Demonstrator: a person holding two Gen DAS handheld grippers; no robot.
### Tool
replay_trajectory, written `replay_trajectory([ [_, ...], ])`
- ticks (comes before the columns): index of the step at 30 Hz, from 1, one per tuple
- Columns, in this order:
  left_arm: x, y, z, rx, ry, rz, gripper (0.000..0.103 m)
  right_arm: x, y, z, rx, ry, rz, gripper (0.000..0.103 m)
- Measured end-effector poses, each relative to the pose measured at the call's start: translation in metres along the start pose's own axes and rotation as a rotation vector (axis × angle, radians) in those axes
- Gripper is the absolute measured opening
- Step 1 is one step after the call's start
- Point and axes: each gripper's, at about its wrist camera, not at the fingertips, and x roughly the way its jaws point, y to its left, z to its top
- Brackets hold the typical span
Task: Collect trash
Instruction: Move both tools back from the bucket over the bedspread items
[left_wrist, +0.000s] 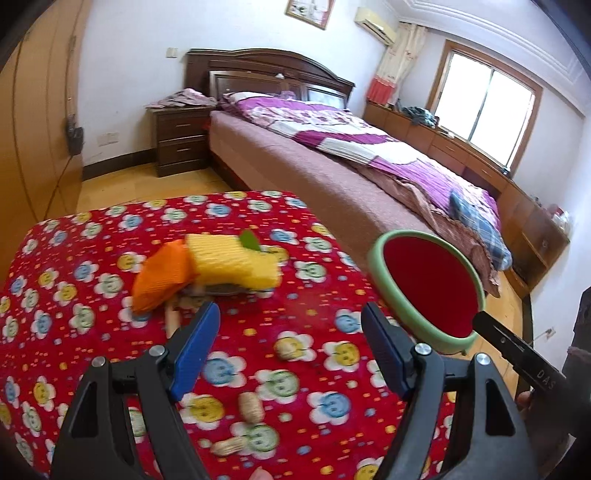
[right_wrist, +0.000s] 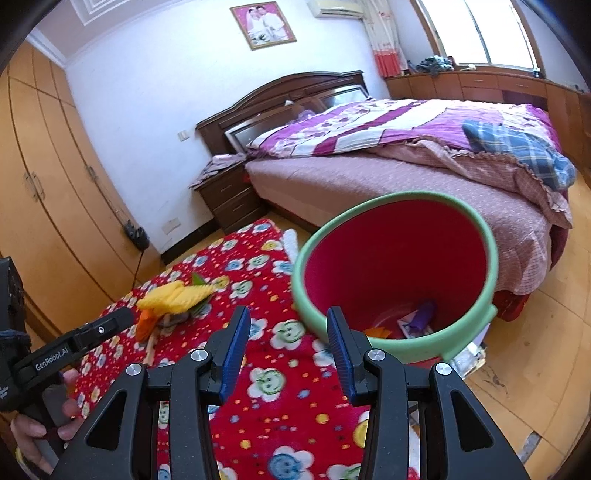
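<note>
We have both tools empty over the worktop (left_wrist: 92, 258), which is covered by a soft red fleece cloth with smiling flowers. The left tool (left_wrist: 286, 345) stands wide open with nothing between its blue ribbed pads; the right tool (right_wrist: 287, 350) is partly open, also bare.

The main litter is a heap (left_wrist: 210, 267) of crinkled yellow and orange wrappers with a green scrap, lying straight ahead of the left tool toward the far edge, its long axis running across our view. The left tool is the nearer one. Peanuts in ridged tan shells (left_wrist: 251, 406) lie loose just below and between the left pads.

The bin (right_wrist: 395, 273), smooth red plastic with a pale green rim, sits off the right edge directly before the right tool, with a few scraps at its bottom.
</note>
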Motion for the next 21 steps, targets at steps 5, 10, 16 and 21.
replay_trajectory([
  [5,-0.006,0.026,0.002,-0.025,-0.011,0.046,0.078,0.007,0.014,-0.005,-0.019,0.021,0.014,0.044],
  [10,-0.008,0.049,0.007,-0.035,-0.019,0.089,0.078,0.014,0.025,-0.007,-0.036,0.037,0.012,0.044],
  [16,-0.003,0.075,0.014,-0.053,-0.026,0.133,0.078,0.026,0.033,-0.009,-0.035,0.052,0.009,0.044],
  [21,0.003,0.098,0.019,-0.075,-0.032,0.164,0.078,0.036,0.038,-0.008,-0.041,0.058,0.005,0.044],
])
